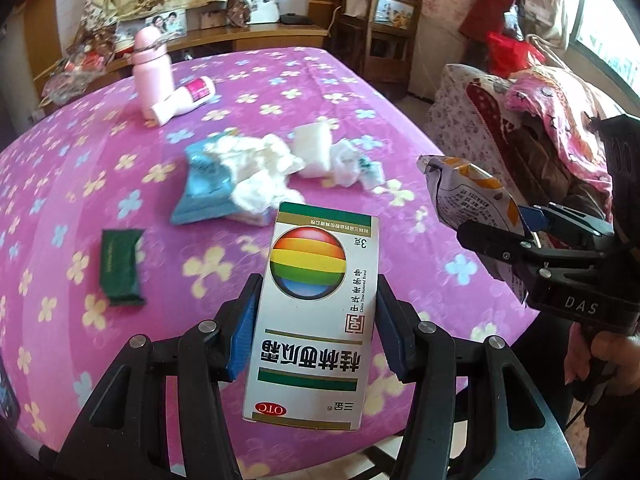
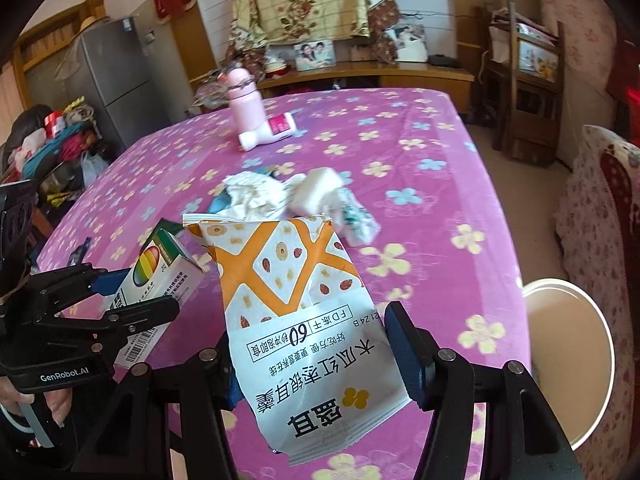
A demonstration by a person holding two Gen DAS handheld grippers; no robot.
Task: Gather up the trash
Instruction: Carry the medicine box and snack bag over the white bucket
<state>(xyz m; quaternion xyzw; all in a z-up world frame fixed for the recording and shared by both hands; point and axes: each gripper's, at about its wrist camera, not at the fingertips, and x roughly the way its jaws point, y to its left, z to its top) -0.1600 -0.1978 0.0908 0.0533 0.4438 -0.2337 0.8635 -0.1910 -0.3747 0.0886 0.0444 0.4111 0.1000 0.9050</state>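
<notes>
My left gripper [image 1: 314,320] is shut on a white medicine box [image 1: 316,312] with a rainbow ball printed on it, held above the near edge of the table; its blue pads press both long sides. The right wrist view shows that box [image 2: 156,276] and the left gripper [image 2: 132,292] at the left. My right gripper [image 2: 316,360] is shut on an orange-and-white snack bag [image 2: 304,320], torn open at the top and lifted off the cloth. In the left wrist view the bag [image 1: 472,196] and the right gripper [image 1: 532,232] hang at the right.
On the pink flowered tablecloth [image 1: 360,92] lie crumpled tissues [image 1: 260,164], a blue packet [image 1: 204,188], a dark green packet [image 1: 122,268], a pink bottle [image 1: 150,68] and a white tube [image 1: 186,100]. A white bucket [image 2: 568,360] stands by the table's right edge. A covered chair [image 1: 520,120] is to the right.
</notes>
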